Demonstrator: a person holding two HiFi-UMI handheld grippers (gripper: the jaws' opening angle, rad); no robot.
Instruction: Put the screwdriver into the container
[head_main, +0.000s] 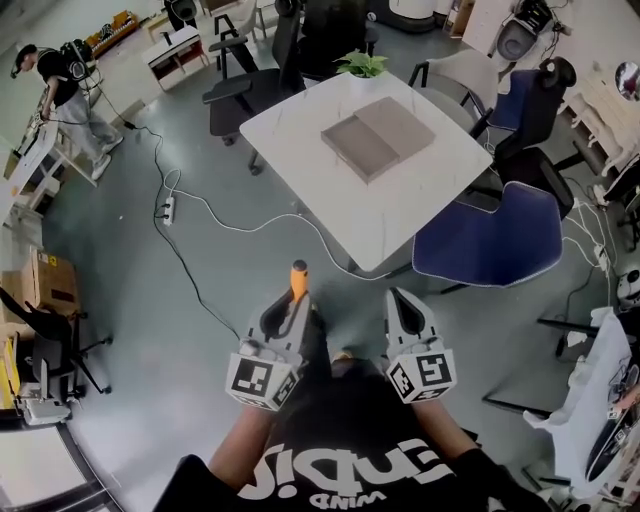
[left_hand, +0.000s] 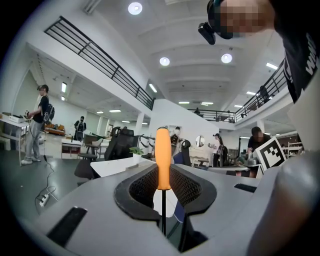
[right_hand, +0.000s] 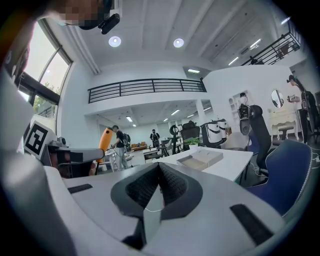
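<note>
Orange-handled screwdriver (left_hand: 162, 157) clamped in left gripper (head_main: 288, 305), handle protruding past jaw tips, held secure for carrying. Right gripper (right_hand: 159, 175) empty, jaws together, idle alongside. Grey open container (head_main: 378, 138) on white table (head_main: 300, 125), well ahead; approach needed first.

Table (head_main: 400, 210): white, square.
Container (head_main: 378, 137): grey, flat, at the table's middle.
Plant (head_main: 362, 65): at the table's far edge.
Floor (head_main: 150, 330): grey; white cable (head_main: 240, 215) and power strip (head_main: 168, 209) lie left of the table.
</note>
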